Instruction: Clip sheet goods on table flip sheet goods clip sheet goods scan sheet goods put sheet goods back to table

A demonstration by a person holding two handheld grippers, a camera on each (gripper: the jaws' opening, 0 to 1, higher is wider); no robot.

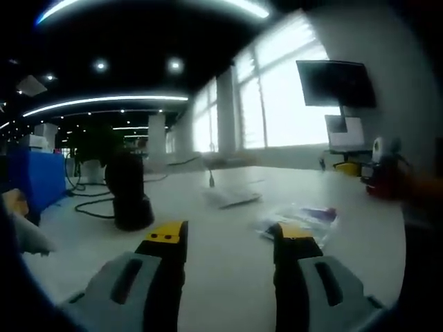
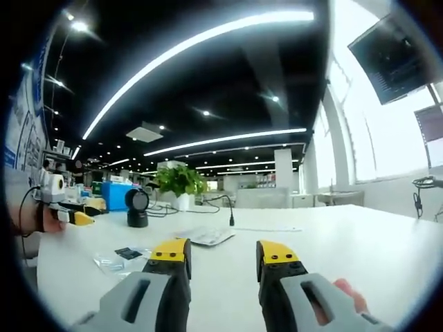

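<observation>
Two yellow-tipped jaws of the left tool (image 1: 228,238) rise from the bottom of the left gripper view, apart, nothing between them, hovering over the white desk (image 1: 208,277). Just ahead of its right jaw lies a clear packet of sheet goods (image 1: 301,220), flat on the desk, partly hidden by the jaw tip. Further ahead, between the jaws' lines, another flat pale packet (image 1: 232,197) lies on the desk. Ahead-left stands a black scanner (image 1: 130,190) with a cable trailing left. Far right, the right tool (image 1: 384,173) comes into view, blurred; jaw state not readable from here. A dark monitor (image 1: 337,83) hangs ahead-right by the windows.

Right gripper view: right tool (image 2: 223,252) jaws apart, empty, above the desk (image 2: 332,256). Sheet goods (image 2: 121,259) lie left of its left jaw, flat, near the desk edge. Pale packet (image 2: 205,237) ahead, just beyond the jaw tips. Scanner (image 2: 137,206) ahead-left, upright. Left tool (image 2: 66,211) enters far left, well apart from the sheet goods. Potted plant (image 2: 180,183) behind the scanner.
</observation>
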